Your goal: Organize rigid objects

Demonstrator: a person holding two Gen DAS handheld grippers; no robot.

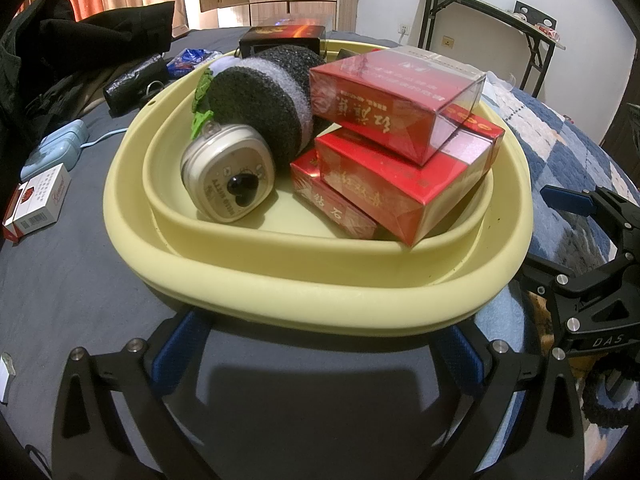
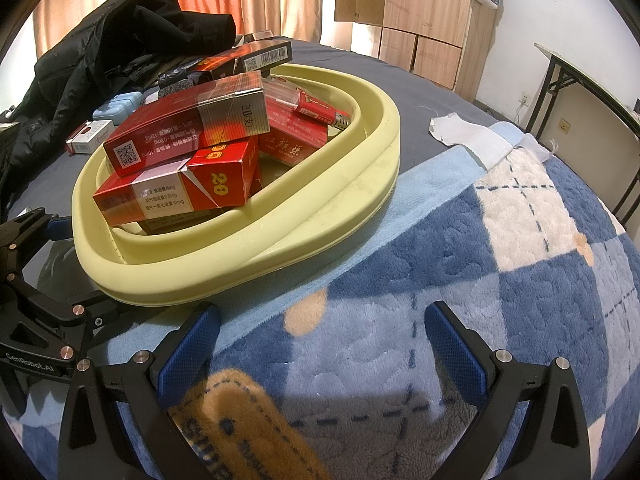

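A pale yellow basin (image 1: 280,296) sits on a bed, half on the dark grey sheet (image 1: 60,280) and half on a blue-and-white checked fleece blanket (image 2: 500,248). We see it crowded: three red cigarette packs (image 1: 400,176) stacked askew on its right side, the top pack (image 1: 394,98) in clear wrap, a black-and-white foam roll (image 1: 260,96) lying across the middle, and a small silver tin (image 1: 228,176) tipped on edge against the roll. A dark box (image 1: 280,38) rests at the far rim. From the right wrist view, a red lighter (image 2: 320,112) lies on the packs near the back.

Our left gripper (image 1: 320,356) hangs just short of the basin's near rim, its blue-padded fingers (image 1: 178,354) spread wide with nothing between them. Our right gripper (image 2: 320,344) hovers over the blanket beside the basin, fingers likewise apart and empty.

Outside the basin, a white-and-red cigarette pack (image 1: 36,204) lies on the sheet well to the left, near a light blue case (image 1: 56,152). A heap of black clothing (image 2: 120,36) fills the far left; a crumpled white cloth (image 2: 468,136) lies on the right. A folding table (image 1: 488,16) stands by the wall.
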